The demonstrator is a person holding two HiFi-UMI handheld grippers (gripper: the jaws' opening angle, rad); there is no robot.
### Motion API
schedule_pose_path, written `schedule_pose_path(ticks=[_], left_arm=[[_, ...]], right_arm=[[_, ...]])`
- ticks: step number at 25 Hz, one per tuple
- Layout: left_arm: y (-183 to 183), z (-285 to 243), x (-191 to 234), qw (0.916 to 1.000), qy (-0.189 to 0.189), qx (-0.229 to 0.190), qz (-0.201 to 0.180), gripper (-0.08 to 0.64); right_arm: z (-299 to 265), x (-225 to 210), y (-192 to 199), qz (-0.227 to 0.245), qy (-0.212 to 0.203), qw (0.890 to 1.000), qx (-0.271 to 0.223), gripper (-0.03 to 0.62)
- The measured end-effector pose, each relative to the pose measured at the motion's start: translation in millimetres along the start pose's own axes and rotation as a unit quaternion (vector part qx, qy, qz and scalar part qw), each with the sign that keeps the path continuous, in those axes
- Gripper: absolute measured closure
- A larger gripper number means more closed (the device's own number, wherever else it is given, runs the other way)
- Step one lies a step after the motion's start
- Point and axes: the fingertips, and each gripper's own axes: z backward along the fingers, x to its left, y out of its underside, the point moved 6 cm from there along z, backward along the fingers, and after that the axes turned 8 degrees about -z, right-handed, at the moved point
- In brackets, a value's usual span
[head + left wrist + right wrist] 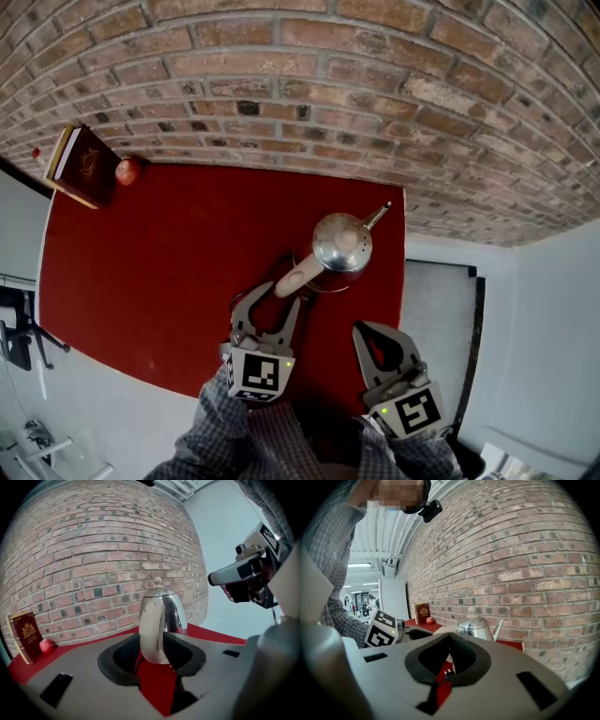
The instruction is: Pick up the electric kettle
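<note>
- A dark red book (84, 164) stands at the far left corner of the red surface (169, 272), leaning close to the brick wall (328, 75).
- A small red apple (128, 171) lies just beside the book on its right, by the far edge.
- The left gripper (272, 302) reaches in over the near edge, about the middle of the surface. Its jaws are spread wide. The left gripper view shows the kettle's handle (298, 276) standing upright between the two dark pads, with a gap on each side, so the pads are not pressing on it.
- The electric kettle (342, 244), shiny metal with a pale handle, stands on the surface close to the right edge, somewhat nearer the far edge than the near one. Its handle points back toward the near edge and into the left gripper. Its thin spout (377, 216) points toward the far right corner.
- The right gripper (367, 330) hangs by the near right corner, apart from the kettle and nearer the person. Its jaws are closed together with nothing between them; only the red surface shows through the hollow of the pads.
- Checked sleeves (225, 441) show behind both grippers at the bottom of the head view.
</note>
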Motion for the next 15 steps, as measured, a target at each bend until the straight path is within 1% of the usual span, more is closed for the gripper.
schedule_pose_path(ticks=[3,7,9,12,15], left_arm=[[2,-4,4,1.0000,-0.008,0.003,0.004,0.411],[5,-6,4,0.9999,-0.007,0.008,0.011,0.414],[5,-6,6,0.9998,-0.006,0.003,0.018,0.417],[6,-7,8,0.9997,0.006,0.001,0.024,0.419],[5,-8,12,0.9997,0.010,0.004,0.020,0.420]], right_arm=[[-2,-2,-1,-0.022,0.000,1.000,-0.008,0.586],[0,-4,0,-0.007,0.007,1.000,-0.009,0.586],[-1,-4,0,-0.012,0.011,1.000,-0.010,0.586],[0,-15,3,-0.014,0.022,1.000,-0.011,0.586],[-2,-34,7,-0.041,0.039,0.998,-0.018,0.586]])
